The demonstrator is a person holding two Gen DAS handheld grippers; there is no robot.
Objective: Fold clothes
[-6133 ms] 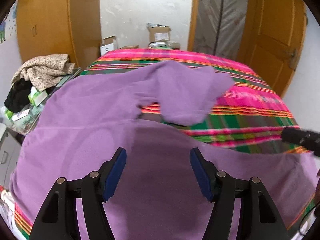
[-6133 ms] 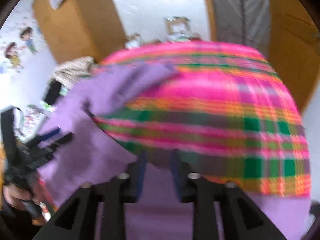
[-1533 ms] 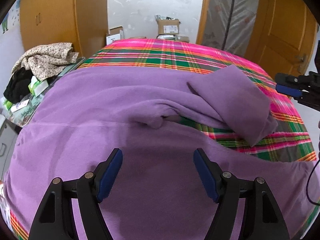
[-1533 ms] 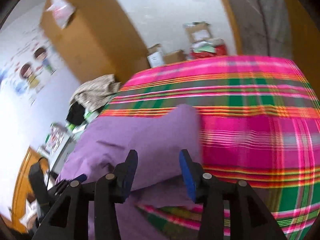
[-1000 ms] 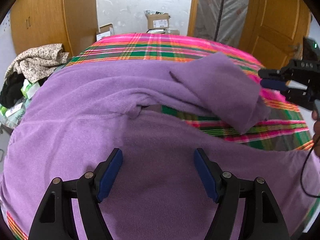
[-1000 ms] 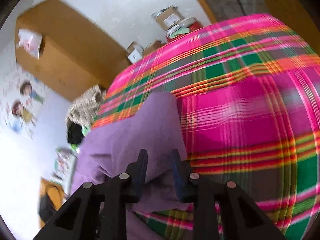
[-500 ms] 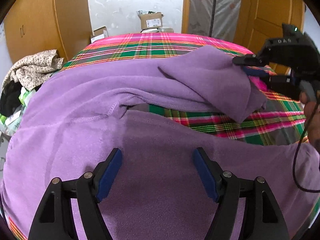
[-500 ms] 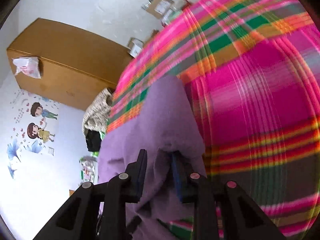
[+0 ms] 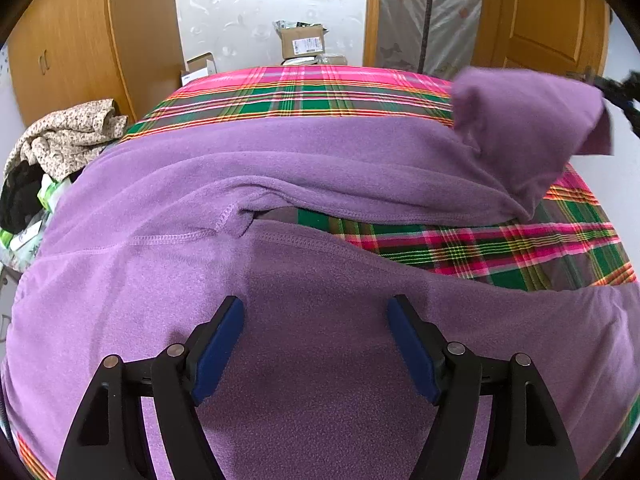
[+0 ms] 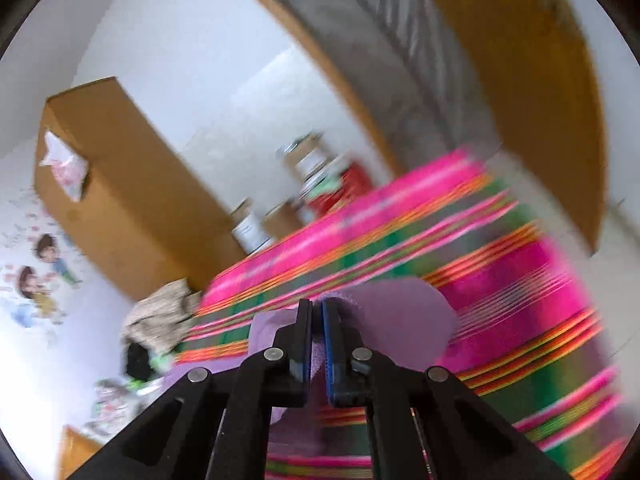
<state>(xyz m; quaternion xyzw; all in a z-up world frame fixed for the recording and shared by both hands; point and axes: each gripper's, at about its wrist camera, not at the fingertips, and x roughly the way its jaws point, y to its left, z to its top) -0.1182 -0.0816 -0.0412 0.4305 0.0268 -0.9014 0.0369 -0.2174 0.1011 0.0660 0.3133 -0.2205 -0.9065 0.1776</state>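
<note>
Left claw (image 9: 316, 344) spread wide, empty, over the near body of the purple fleece (image 9: 280, 288) lying across the plaid bed (image 9: 312, 96). Right claw (image 10: 317, 344) clamped on the fleece sleeve (image 9: 528, 120), lifted above the bed's right side. Beyond the bed: cardboard boxes (image 9: 302, 42), contents not visible.

Left gripper (image 9: 316, 320) agape over purple fleece (image 9: 320, 160) — sleeve (image 9: 528, 120) lifted.

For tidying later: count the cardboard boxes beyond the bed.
2 clearly: a brown cardboard box with a label against the wall, and a smaller open-flapped box left of it. Others may be hidden.
</note>
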